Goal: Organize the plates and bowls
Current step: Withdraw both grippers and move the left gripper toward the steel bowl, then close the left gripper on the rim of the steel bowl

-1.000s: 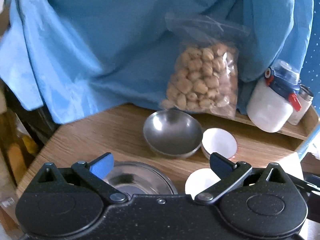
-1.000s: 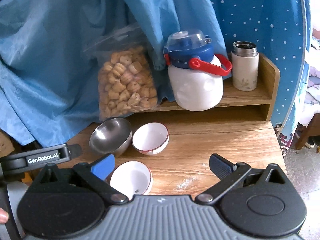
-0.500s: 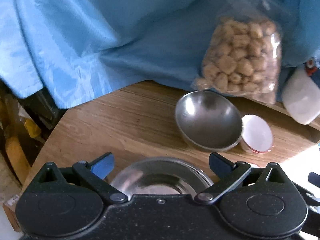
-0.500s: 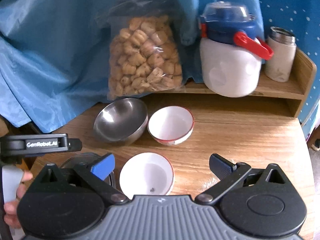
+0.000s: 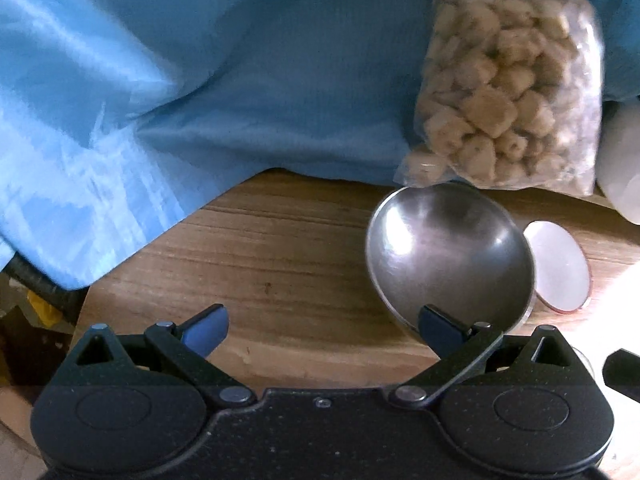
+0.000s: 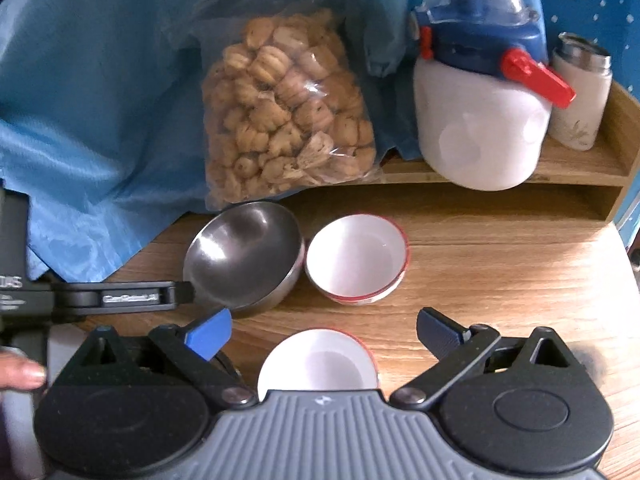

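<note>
A steel bowl sits tilted on the wooden table, with a white red-rimmed bowl just to its right. My left gripper is open and empty over bare table, its right finger in front of the steel bowl's near rim. In the right wrist view the steel bowl and the white bowl stand side by side. A second white bowl lies between the fingers of my open right gripper. The left gripper's body shows at the left.
A clear bag of snacks leans against blue cloth behind the bowls. A white jug with blue lid and a small flask stand on a low wooden shelf at the back right.
My left gripper moved forward and left; the steel plate below it dropped out of view. My right gripper moved forward, so the near white bowl now lies between its fingers.
</note>
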The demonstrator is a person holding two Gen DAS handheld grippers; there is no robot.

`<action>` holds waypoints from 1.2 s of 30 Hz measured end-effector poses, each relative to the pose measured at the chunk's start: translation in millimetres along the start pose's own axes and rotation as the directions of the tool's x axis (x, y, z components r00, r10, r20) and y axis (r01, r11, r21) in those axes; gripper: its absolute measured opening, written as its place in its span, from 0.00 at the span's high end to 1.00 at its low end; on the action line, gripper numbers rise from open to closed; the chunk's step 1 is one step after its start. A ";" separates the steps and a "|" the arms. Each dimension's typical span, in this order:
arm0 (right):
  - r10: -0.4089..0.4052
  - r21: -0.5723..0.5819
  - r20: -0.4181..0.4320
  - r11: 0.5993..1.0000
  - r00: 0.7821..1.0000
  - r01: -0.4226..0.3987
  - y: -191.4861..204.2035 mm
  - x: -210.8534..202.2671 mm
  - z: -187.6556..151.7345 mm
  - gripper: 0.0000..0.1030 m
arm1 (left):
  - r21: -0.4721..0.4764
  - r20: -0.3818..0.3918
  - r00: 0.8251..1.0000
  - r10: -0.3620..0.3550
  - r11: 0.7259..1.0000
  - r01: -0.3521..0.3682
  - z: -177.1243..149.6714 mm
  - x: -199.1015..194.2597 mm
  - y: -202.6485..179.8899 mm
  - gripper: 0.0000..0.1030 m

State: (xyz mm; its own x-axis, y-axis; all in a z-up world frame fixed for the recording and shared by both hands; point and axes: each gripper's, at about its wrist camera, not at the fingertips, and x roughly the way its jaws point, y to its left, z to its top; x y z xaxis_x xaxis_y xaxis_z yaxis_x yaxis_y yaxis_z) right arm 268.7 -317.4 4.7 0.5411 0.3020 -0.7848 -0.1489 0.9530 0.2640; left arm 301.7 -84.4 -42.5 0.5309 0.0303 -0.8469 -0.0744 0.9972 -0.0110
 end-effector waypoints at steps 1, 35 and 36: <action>0.008 0.007 -0.009 1.000 1.000 -0.008 0.4 2.0 1.7 0.04 | -0.003 -0.003 1.000 -0.007 1.000 0.007 2.9 2.6 1.9 0.02; 0.132 0.154 -0.180 0.983 0.975 -0.104 6.4 77.3 34.0 0.62 | -0.013 -0.111 0.974 -0.200 0.980 0.200 51.2 60.2 11.8 0.50; 0.133 0.151 -0.183 0.983 0.974 -0.106 7.6 78.9 34.3 0.63 | -0.013 -0.114 0.972 -0.207 0.978 0.207 51.7 61.1 11.4 0.56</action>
State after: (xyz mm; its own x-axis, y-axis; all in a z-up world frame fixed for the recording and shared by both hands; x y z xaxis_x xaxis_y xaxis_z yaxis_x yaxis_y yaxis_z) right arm 338.6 -287.2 -36.1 0.3561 0.4254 -0.8320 -0.0784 0.9008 0.4270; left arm 377.0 -67.6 -66.9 0.4348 -0.1852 -0.8813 0.0260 0.9808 -0.1932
